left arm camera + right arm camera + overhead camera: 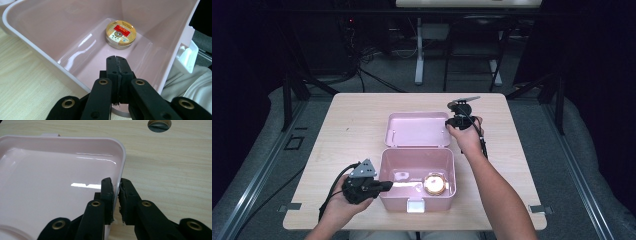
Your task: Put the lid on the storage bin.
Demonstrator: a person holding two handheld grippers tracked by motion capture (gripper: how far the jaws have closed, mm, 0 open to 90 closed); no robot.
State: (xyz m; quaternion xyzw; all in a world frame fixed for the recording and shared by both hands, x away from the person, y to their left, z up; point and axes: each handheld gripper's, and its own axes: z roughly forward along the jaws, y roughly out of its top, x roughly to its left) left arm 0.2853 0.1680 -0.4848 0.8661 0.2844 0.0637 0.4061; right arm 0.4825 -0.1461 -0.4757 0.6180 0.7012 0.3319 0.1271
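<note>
A pink plastic box [397,202] stands open near the table's front edge, its lid [418,129] lying flat behind it. A round gold tin [435,184] with a red label lies in the box's right part. My left gripper [388,186] reaches over the box's left wall, shut and holding nothing. In the left gripper view its closed jaws [117,58] point into the box [50,30] toward the tin [121,34]. My right gripper [451,122] is at the lid's right edge. In the right gripper view its jaws [115,182] pinch the rim of the lid [50,182].
The wooden table [352,130] has bare room to the left and right of the box. A white latch [415,206] sticks out from the box's front wall. A round cable hole [159,125] sits in the tabletop beyond the lid. Dark frames and cables stand behind the table.
</note>
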